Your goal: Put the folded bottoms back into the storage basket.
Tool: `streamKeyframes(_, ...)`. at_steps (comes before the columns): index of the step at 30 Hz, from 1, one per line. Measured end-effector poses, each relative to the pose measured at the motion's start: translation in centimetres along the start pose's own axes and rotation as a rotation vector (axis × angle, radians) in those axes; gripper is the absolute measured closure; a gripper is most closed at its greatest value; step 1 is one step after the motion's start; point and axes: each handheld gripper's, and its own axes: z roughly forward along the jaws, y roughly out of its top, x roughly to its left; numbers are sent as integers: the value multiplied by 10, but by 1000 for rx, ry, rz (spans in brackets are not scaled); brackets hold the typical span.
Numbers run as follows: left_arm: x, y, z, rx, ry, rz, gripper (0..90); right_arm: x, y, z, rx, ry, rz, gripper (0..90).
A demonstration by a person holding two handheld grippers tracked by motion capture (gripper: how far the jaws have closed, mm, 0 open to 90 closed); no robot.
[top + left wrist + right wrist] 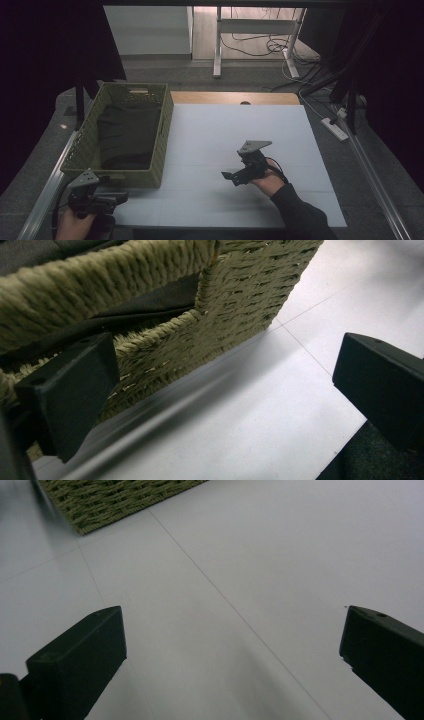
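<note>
A green woven basket point(163, 134) stands at the left of the white table top point(280, 130), and a dark folded cloth point(127, 135) lies inside it. My left gripper point(122, 198) is held just below the basket's near wall, open and empty. In the left gripper view the jaws stand wide apart with the basket's corner point(235, 285) close ahead and the dark cloth point(145, 307) showing over its rim. My right gripper point(229, 177) hovers over the middle of the table, open, pointing left. In the right gripper view its jaws frame bare white surface, with the basket corner point(115, 500) farther off.
The table's wooden far edge point(235, 97) shows beyond the white top. A metal rail point(45, 190) runs along the left side. Behind the table are desk legs point(218, 45), cables on the floor and a power strip point(336, 128) at the right.
</note>
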Motion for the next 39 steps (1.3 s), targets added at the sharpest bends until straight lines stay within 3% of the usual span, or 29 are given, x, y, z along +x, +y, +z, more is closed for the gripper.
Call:
streamKeyframes(12,1,1,2,12,10,-8,0,-2,-30,-39,-26,-51,69,0)
streamKeyframes(23,2,1,2,19,10,-17,0,0,-63,-64,39,-126,106,0)
streamKeyframes(39,1,1,3,32,10,-11,0,7,-96,-105,25,-201,203,0)
